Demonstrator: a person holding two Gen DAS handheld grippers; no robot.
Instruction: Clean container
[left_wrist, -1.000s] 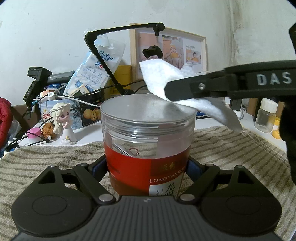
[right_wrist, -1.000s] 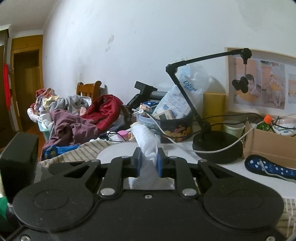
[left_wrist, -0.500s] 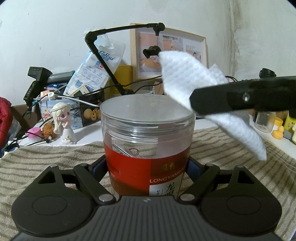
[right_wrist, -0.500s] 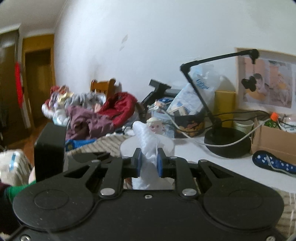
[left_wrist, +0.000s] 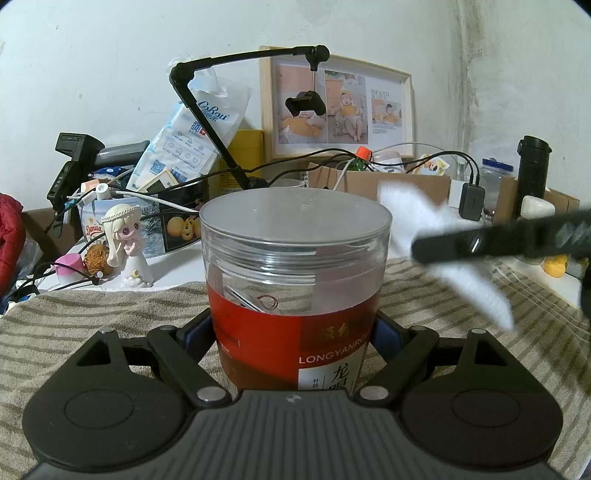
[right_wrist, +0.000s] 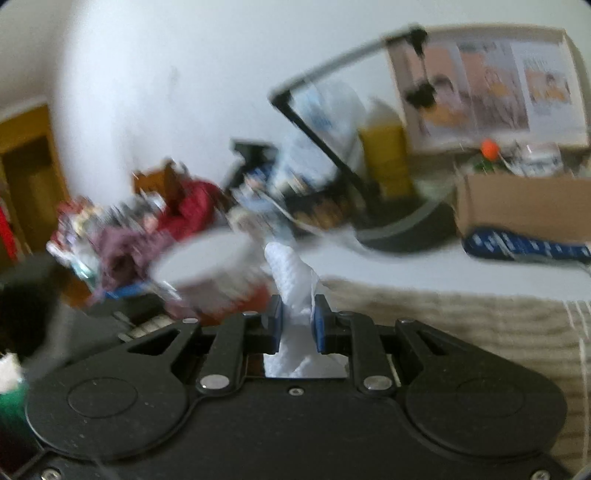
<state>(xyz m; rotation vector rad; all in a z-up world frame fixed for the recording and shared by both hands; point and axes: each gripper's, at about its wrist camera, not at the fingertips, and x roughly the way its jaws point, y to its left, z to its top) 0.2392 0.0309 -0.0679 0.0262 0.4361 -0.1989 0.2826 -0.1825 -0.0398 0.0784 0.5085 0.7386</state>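
A clear plastic container (left_wrist: 295, 277) with a red label and a flat lid stands on a striped towel (left_wrist: 92, 317). My left gripper (left_wrist: 295, 330) is shut on its lower body, one blue pad on each side. To the right of the container my right gripper (left_wrist: 421, 249) reaches in from the right edge, blurred, shut on a white paper towel (left_wrist: 454, 251). In the right wrist view the right gripper (right_wrist: 298, 319) pinches the paper towel (right_wrist: 291, 269) between its blue pads, and the container (right_wrist: 214, 273) sits blurred to the left.
Behind the towel the table is crowded: a doll figurine (left_wrist: 127, 243), a biscuit tin (left_wrist: 177, 225), a black lamp arm (left_wrist: 207, 103), a framed photo (left_wrist: 336, 103), cardboard boxes (left_wrist: 369, 181), a black flask (left_wrist: 532, 166). A clothes pile (right_wrist: 147, 229) lies far left.
My right gripper with the paper towel has dropped from above the lid down to the right side of the container. The left gripper and container have stayed still.
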